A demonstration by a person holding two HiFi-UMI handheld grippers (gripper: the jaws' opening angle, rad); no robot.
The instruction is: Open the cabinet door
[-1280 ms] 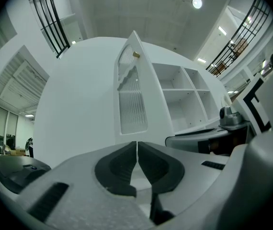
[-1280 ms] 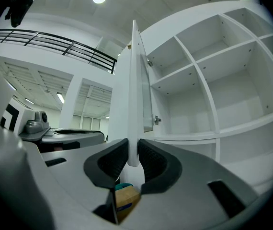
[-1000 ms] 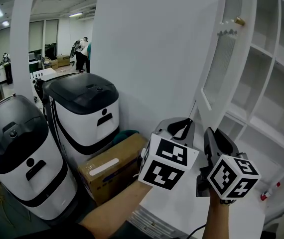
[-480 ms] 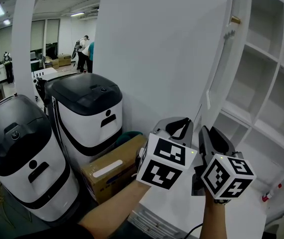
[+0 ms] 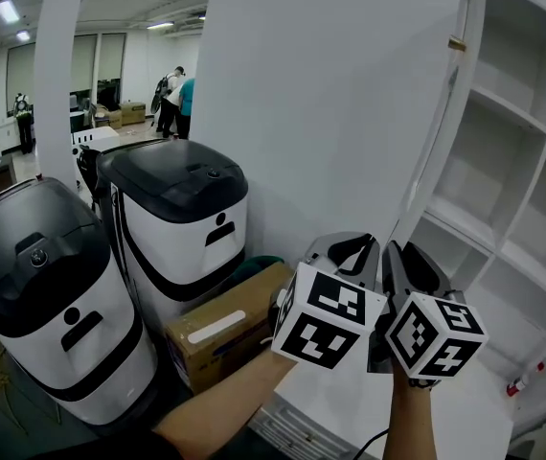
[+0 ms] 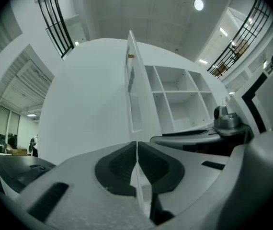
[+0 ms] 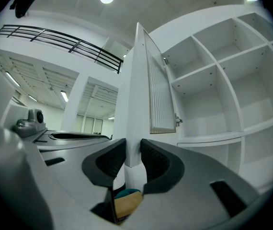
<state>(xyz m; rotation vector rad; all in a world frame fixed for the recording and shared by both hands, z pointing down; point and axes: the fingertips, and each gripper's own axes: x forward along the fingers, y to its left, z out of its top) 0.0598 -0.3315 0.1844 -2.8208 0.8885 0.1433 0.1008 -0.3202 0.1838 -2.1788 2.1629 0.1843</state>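
The white cabinet (image 5: 532, 161) stands open, its cabinet door (image 5: 330, 113) swung out edge-on to you. Your right hand-held gripper (image 7: 132, 155) has just been opening its jaws, the door's edge loose between them; your left hand-held gripper (image 6: 137, 150) is closed on nothing.

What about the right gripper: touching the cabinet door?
Cannot tell: right gripper view; door sits between the right gripper's just-opening jaws, gap or contact unclear.
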